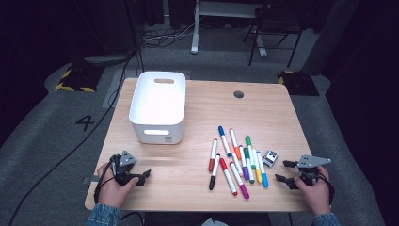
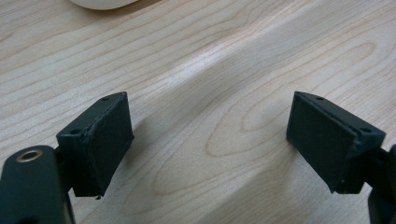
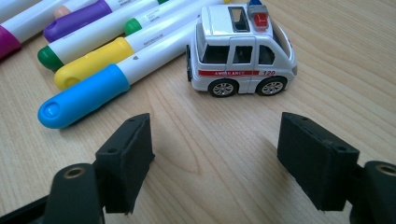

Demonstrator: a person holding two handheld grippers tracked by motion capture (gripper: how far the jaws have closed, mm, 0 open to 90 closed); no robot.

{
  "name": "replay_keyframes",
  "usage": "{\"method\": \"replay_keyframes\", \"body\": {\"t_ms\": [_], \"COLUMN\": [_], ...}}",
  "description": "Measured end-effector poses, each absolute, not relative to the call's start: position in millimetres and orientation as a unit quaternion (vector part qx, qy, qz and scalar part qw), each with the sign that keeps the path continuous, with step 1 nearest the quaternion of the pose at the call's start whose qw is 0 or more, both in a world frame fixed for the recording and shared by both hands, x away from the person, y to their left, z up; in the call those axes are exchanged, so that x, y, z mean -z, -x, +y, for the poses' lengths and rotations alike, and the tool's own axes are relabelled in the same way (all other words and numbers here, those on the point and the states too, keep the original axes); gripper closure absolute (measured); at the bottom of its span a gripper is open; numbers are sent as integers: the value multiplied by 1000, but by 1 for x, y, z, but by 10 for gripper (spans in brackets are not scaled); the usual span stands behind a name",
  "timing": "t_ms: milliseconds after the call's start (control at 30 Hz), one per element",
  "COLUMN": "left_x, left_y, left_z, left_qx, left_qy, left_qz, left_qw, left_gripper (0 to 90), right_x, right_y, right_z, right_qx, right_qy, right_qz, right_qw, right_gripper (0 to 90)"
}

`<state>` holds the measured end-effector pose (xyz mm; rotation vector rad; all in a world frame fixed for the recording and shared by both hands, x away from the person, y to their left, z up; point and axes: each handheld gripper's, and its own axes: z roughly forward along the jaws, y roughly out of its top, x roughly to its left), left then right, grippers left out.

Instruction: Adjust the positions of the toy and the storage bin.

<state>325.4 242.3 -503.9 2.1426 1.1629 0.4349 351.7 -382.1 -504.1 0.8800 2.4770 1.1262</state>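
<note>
A dark room with a grey floor surrounds the pale wooden counter (image 1: pixel 202 108), where a white bin (image 1: pixel 157 106) stands as the handiest landmark. The markers (image 1: pixel 237 160) lie in a loose bunch to the right of the bin and nearer the person, caps of blue, red, green, purple, yellow and black among them. A toy ambulance (image 1: pixel 270 158) sits just beside the bunch, on the side away from the bin — in the right gripper view it stands on its wheels (image 3: pixel 240 49), close to the light-blue-capped marker (image 3: pixel 112 86). The right gripper (image 1: pixel 286 171) rests well right of the bin, beyond the ambulance, near the counter's front edge; its fingers (image 3: pixel 126 161) are spread wide with only bare wood between them, the ambulance just ahead. The left gripper (image 1: pixel 144 177) sits in front of the bin, toward the person, near the front-left corner — its fingers (image 2: pixel 100 140) too stand wide apart and grasp nothing, resting low over the wood grain.
</note>
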Motion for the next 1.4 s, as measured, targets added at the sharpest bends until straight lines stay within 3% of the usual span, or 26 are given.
{"method": "replay_keyframes", "body": {"t_ms": [167, 333, 1000, 1200, 1400], "left_x": [496, 477, 408, 388, 380], "left_y": [-327, -325, -338, -354, -379], "left_z": [244, 249, 254, 262, 268], "left_qx": [-144, -135, -170, -180, -198], "left_qy": [-835, -835, -821, -805, -798], "left_qz": [436, 427, 397, 400, 407], "left_qw": [303, 320, 374, 399, 398], "left_gripper": [181, 231, 269, 303, 272], "right_x": [504, 504, 504, 504, 504], "right_y": [-352, -352, -352, -352, -352], "right_z": [-382, -382, -382, -382, -382], "right_qx": [-390, -390, -390, -390, -390], "right_qy": [-305, -305, -304, -304, -304], "right_qz": [858, 857, 858, 858, 858], "right_qw": [140, 140, 140, 140, 141], "right_gripper": [267, 267, 266, 266, 266]}}
